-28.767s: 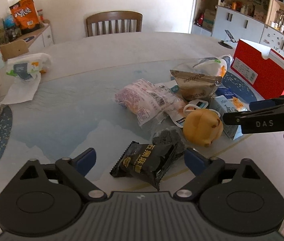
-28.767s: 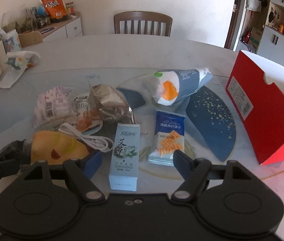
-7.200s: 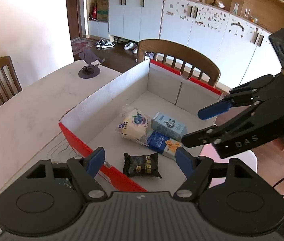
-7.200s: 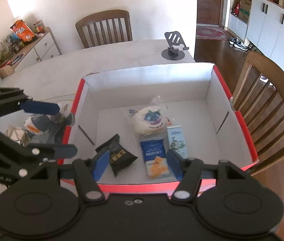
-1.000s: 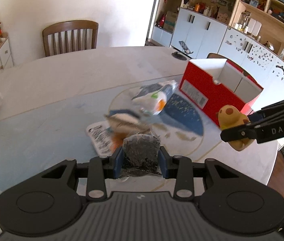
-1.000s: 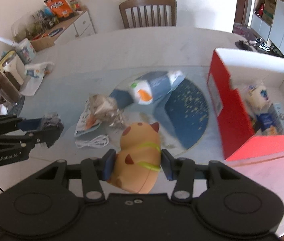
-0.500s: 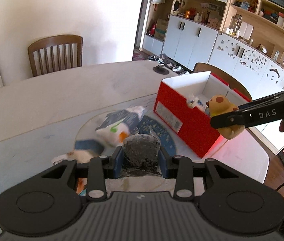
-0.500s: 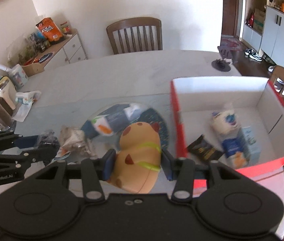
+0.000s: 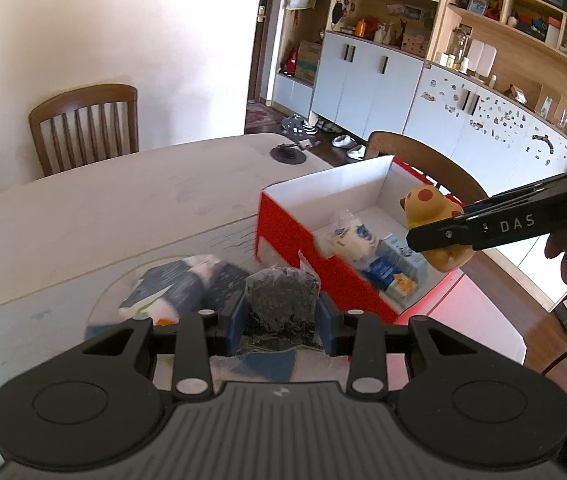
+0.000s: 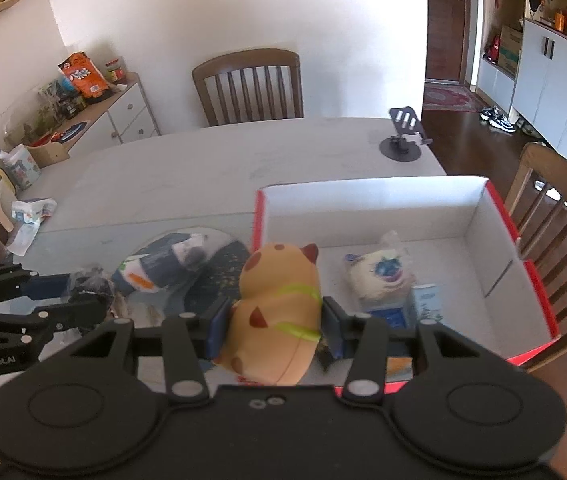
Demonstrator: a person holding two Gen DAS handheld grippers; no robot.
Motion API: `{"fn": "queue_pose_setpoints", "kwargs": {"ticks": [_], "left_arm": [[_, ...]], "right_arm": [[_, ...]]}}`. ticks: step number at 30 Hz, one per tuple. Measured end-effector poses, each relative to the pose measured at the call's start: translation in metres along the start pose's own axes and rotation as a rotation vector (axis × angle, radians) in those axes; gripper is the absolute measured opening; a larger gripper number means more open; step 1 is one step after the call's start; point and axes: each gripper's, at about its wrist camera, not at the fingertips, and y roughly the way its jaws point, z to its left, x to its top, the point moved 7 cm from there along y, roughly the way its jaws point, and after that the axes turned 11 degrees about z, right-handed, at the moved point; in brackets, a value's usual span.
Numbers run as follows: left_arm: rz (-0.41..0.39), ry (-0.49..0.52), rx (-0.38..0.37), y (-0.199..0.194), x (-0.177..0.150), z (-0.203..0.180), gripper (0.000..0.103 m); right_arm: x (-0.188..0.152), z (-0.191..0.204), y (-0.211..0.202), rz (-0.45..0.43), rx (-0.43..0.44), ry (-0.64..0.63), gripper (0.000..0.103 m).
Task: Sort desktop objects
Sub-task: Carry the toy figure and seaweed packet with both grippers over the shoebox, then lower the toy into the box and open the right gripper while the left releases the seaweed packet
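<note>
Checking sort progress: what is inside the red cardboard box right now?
Inside the red cardboard box: a round white bun packet with blue print and small blue cartons. The orange plush toy and the right gripper cover the near corner.

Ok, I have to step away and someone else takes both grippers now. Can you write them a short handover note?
Left gripper: shut on the dark grey packet, above the table beside the red box.
Right gripper: shut on the yellow plush toy, at the box's near left corner.
Done: white bun packet and blue cartons lie inside the box.
Left: drop the toy and the dark packet in, then fetch the blue-and-white bag from the glass turntable.
</note>
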Motion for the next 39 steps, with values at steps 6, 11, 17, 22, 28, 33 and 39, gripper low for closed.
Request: {"fn": "queue_pose_setpoints", "kwargs": {"ticks": [6,11,17,22,28,33,39], "left_arm": [[0.008,0.036,-0.005,0.017,0.019,-0.027,0.036],[0.017,0.074,-0.016,0.032,0.032,-0.047,0.036],[0.038,0.125,-0.030,0.053,0.045,-0.070,0.036],[0.062,0.181,-0.038,0.070,0.053,-0.088,0.036],[0.121,0.231,-0.058,0.099,0.059,-0.105,0.036],[0.147,0.272,-0.062,0.118,0.064,-0.118,0.036],[0.213,0.294,-0.066,0.146,0.065,-0.123,0.036]], "right_arm": [[0.000,-0.028,0.001,0.008,-0.007,0.010,0.047],[0.003,-0.053,0.005,0.015,-0.021,0.025,0.047],[0.007,-0.078,0.011,0.022,-0.039,0.041,0.047],[0.011,-0.096,0.016,0.031,-0.043,0.052,0.047],[0.015,-0.111,0.029,0.064,-0.044,0.057,0.047],[0.020,-0.121,0.041,0.084,-0.057,0.045,0.047],[0.027,-0.134,0.061,0.117,-0.073,0.044,0.047]]}}
